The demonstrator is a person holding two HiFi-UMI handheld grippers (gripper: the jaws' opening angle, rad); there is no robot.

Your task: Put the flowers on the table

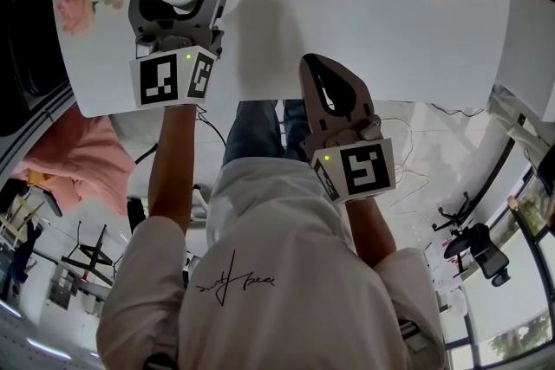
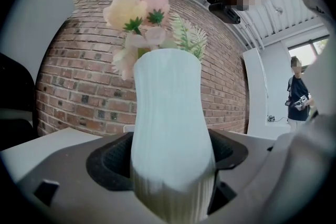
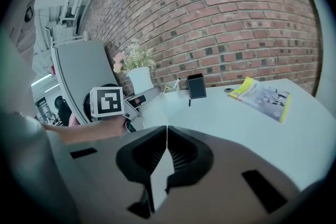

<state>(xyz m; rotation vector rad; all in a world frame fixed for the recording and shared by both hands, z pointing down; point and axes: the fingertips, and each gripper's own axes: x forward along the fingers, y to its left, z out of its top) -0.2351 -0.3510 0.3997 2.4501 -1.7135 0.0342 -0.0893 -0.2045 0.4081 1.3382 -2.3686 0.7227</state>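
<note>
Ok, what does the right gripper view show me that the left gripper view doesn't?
Only the right gripper view: the right gripper with its jaws shut on nothing, plus a booklet and a black box on the table.
Only the left gripper view: the left gripper up close, jaws closed on the vase low on its body, and a person standing far right.
Both: the vase, the flowers in it and the brick wall.
</note>
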